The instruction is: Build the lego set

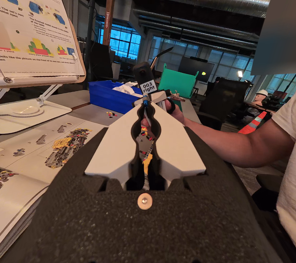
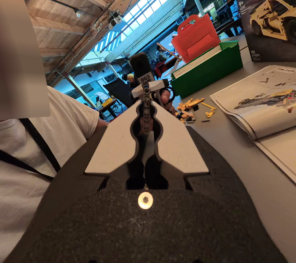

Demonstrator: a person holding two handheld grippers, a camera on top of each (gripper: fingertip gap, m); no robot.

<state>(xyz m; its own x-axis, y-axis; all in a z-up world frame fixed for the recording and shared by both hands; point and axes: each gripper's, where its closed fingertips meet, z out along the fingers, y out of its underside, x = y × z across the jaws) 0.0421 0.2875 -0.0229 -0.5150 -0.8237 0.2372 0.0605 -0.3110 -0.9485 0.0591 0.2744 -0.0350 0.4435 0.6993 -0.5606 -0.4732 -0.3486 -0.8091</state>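
The two tongs are meeting tip to tip in mid-air above the surface, each facing the other. The right tongs (image 2: pixel 146 106) are clenching a grey holed beam (image 2: pixel 146 109), which is standing on edge between their tips and reaching toward the left tongs (image 1: pixel 146 108). The left tongs are pinching a small blue pin (image 1: pixel 145 101) at their very tips, right against the far end of that beam. The step in hand is probably seating the pin in the beam's end hole. Doing it well calls for lining the pin's axis squarely with the hole before pushing, keeping the beam gripped firmly so that it is not twisting, and pressing straight along the pin. Whether the pin is already entering the hole cannot be told. Below the tongs, loose yellow pieces (image 2: pixel 190 106) and the open booklet (image 2: pixel 256 100) are lying on the surface (image 2: pixel 216 140).
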